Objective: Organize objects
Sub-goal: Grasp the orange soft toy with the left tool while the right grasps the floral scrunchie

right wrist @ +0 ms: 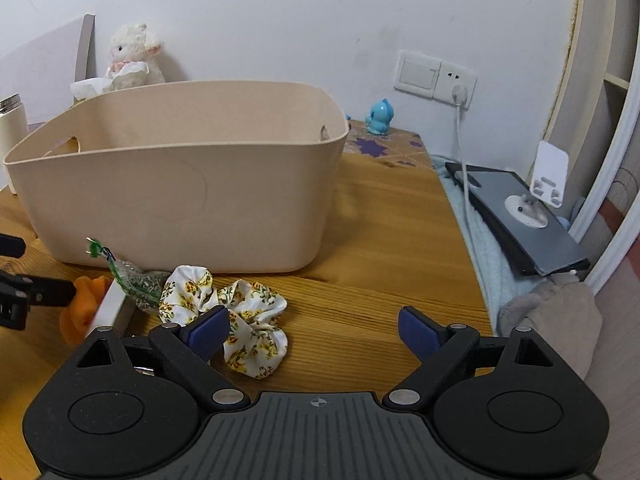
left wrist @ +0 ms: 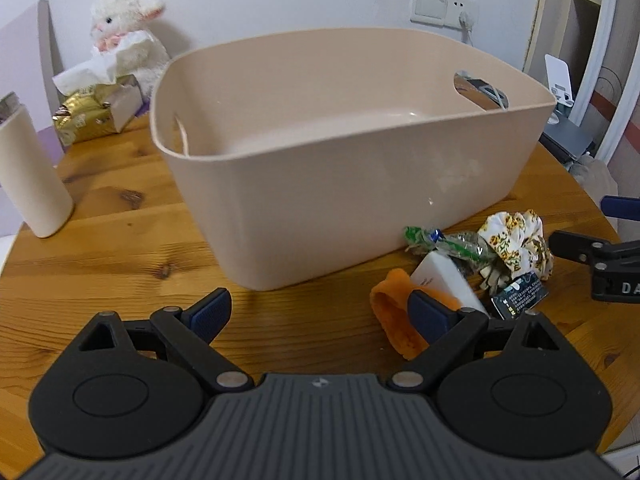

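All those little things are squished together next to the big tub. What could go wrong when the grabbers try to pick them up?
1. The white box lies on the orange band, with the plastic bag against it, so a grab might lift or drag more than one thing.
2. The floral scrunchie is soft and bunched; it might slip from the right gripper.
3. Both grippers sit close together; the left gripper could bump the other.
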Action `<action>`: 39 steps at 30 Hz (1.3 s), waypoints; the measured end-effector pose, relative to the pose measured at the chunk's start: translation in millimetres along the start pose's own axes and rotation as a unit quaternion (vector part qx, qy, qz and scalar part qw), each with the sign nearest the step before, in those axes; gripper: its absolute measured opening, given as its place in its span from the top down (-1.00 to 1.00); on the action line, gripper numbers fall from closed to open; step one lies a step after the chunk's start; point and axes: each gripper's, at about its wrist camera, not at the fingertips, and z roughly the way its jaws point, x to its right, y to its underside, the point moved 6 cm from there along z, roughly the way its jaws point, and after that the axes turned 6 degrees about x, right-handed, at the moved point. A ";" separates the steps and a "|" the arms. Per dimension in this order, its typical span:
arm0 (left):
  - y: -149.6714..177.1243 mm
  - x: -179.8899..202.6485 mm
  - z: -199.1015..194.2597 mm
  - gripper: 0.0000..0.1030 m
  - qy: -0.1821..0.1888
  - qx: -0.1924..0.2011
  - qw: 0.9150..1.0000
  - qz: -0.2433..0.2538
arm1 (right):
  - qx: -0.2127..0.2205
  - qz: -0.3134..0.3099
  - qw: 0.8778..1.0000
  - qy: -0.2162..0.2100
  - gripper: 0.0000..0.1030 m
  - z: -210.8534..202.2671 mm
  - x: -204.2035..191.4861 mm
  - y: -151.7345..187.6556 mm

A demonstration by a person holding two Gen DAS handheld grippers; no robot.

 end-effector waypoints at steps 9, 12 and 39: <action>9.6 9.6 19.1 -0.82 0.027 -0.012 1.000 -0.006 | -0.013 0.007 1.000 -0.025 -0.75 24.8 -12.5 7.6; 13.0 13.8 23.8 -0.73 0.030 -0.011 1.000 0.000 | -0.015 0.007 0.999 -0.031 -0.67 27.6 -14.7 9.6; 23.0 41.5 3.8 0.96 0.077 0.003 0.996 0.042 | -0.007 0.028 0.996 -0.085 0.86 1.3 -28.2 23.6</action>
